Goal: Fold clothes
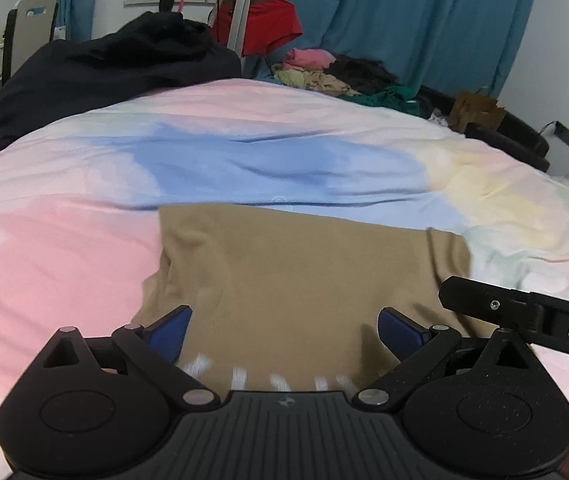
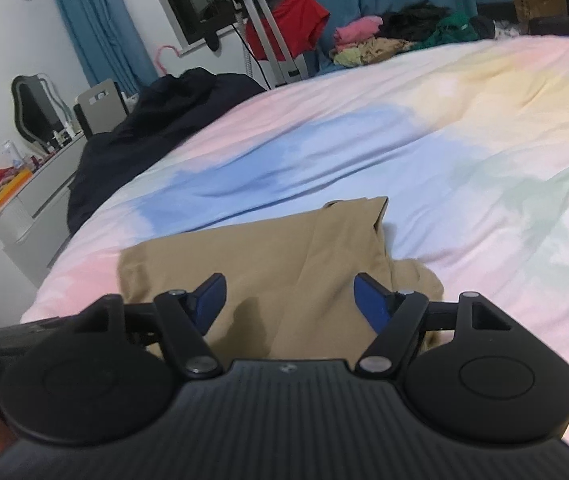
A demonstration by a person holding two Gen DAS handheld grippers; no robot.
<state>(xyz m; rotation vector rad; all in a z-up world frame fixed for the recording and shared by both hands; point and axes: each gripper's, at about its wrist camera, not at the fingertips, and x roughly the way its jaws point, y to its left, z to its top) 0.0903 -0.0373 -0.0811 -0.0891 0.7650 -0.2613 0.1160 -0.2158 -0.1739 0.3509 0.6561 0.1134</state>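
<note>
While tan garment (image 1: 308,276) lies flat on pastel bedspread (image 1: 64,248), roughly rectangular, right side at 3 o'clock bunched up, so looks partly folded. Unsorted clothes pile (image 1: 336,76) up at 1 o'clock. Left gripper (image 1: 284,330) and right gripper (image 2: 290,300) both spread wide over fabric, clamping nothing.
</note>
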